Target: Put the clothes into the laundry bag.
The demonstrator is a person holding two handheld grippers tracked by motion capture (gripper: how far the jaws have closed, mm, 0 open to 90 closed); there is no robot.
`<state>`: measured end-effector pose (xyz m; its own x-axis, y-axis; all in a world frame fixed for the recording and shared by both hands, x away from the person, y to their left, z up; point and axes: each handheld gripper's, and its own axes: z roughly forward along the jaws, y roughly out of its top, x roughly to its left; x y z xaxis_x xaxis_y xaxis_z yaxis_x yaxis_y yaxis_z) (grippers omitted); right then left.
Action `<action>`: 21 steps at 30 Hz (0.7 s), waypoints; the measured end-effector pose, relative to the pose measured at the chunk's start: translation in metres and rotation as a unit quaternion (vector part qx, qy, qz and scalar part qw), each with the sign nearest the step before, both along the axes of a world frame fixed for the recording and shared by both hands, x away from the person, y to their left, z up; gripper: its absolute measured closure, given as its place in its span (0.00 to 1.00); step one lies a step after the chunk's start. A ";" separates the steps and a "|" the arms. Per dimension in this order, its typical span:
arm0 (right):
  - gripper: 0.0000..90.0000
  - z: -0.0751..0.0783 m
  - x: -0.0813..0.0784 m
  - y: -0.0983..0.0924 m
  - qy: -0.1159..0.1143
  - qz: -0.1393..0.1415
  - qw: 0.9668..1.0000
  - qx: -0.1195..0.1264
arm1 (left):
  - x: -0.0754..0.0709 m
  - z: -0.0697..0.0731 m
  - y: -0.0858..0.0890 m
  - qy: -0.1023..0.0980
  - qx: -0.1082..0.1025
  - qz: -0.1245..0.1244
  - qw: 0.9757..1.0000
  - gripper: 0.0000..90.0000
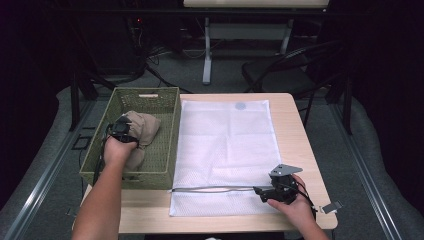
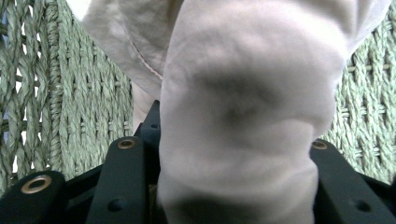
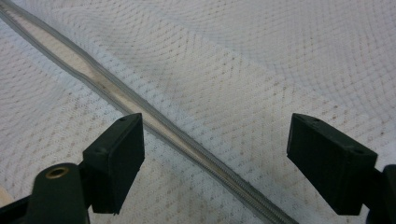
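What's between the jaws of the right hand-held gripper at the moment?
In the right gripper view, the mesh laundry bag lies under the open right hand-held gripper, its grey zipper running diagonally through the gap nearer one jaw. Nothing is gripped.

The basket point(image 1: 165, 100) is a dull sage green, woven in rows of twisted cord with small gaps between them, and the cloth point(image 1: 142, 127) bundled in it is a plain pale beige with one darker seam line along an edge. The mesh bag point(image 1: 227, 145) on the table is white with a fine diamond netting pattern, a grey zip point(image 1: 215, 188) running along its near edge and a small grey round patch near its far end. The table point(image 1: 295, 130) is light wood grain, and both grippers, left point(image 1: 121, 129) and right point(image 1: 260, 191), are black with brass-coloured rivets.
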<state>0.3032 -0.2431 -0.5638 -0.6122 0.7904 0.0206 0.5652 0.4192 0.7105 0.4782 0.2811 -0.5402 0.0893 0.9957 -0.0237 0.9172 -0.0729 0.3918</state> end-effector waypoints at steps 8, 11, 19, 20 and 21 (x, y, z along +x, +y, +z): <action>0.21 0.000 0.000 0.000 -0.002 -0.004 1.000 0.001 | 0.000 0.004 0.004 -0.007 -0.003 -0.003 1.000 0.61; 0.21 -0.001 0.000 0.000 -0.001 -0.004 1.000 -0.002 | 0.000 0.005 0.005 -0.011 -0.004 -0.009 1.000 0.61; 0.21 -0.002 0.001 0.001 -0.003 -0.004 1.000 -0.001 | -0.001 0.014 0.008 -0.018 -0.009 -0.014 1.000 0.61; 0.21 -0.003 0.001 0.001 -0.004 -0.003 1.000 0.002 | -0.001 0.016 0.008 -0.020 -0.009 -0.015 1.000 0.61; 0.21 -0.002 0.001 0.001 -0.002 -0.005 1.000 -0.002 | -0.001 0.018 0.008 -0.021 -0.008 -0.016 1.000 0.61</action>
<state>0.3040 -0.2421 -0.5660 -0.6047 0.7963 0.0156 0.5663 0.4160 0.7115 0.4771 0.2889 -0.5223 0.1230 0.9918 -0.0357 0.8970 -0.0957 0.4316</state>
